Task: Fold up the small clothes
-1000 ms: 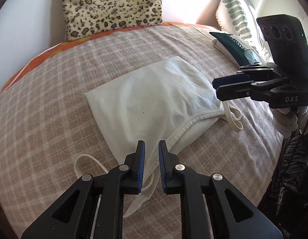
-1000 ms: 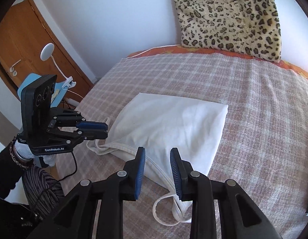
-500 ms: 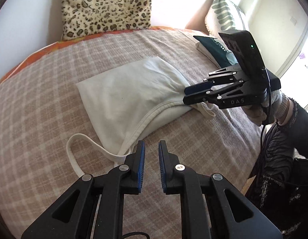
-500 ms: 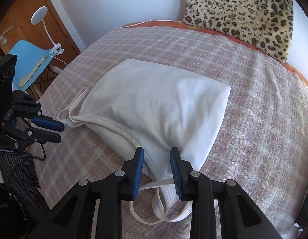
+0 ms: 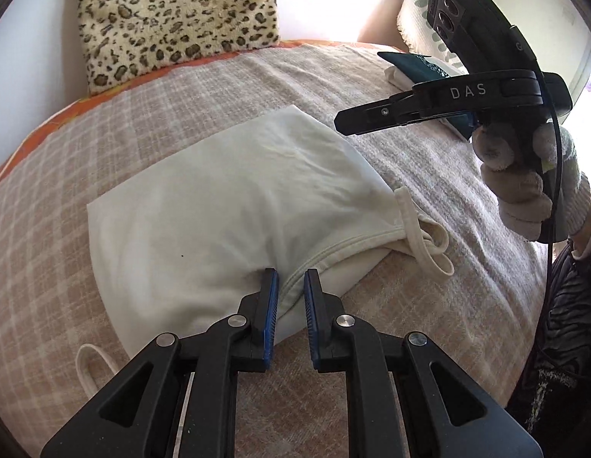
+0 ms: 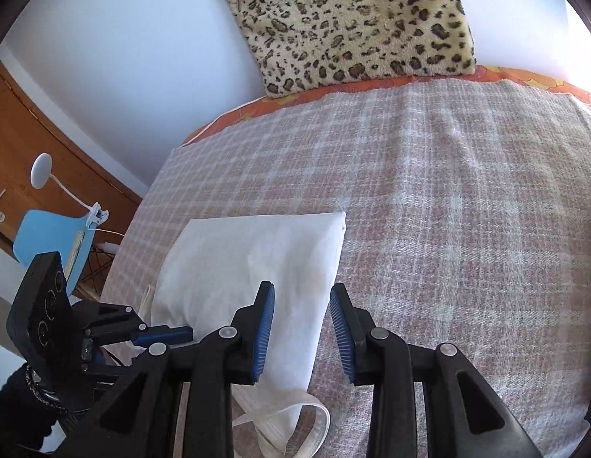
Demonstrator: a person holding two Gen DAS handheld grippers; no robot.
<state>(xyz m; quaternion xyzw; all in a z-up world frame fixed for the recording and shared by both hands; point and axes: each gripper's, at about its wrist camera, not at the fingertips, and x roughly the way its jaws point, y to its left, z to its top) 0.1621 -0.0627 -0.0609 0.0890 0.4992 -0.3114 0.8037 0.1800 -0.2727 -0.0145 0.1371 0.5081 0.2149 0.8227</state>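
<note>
left wrist: cream top [image 5: 226,206] lies folded on blanket [image 5: 429,175] (straps trailing); left gripper [image 5: 289,286] and right gripper [image 6: 302,305] both gape, empty.

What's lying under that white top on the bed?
The white top lies straight on the checked blanket; its straps poke out at the near end. Whatever may be tucked between its folded layers is covered and cannot be seen.
</note>
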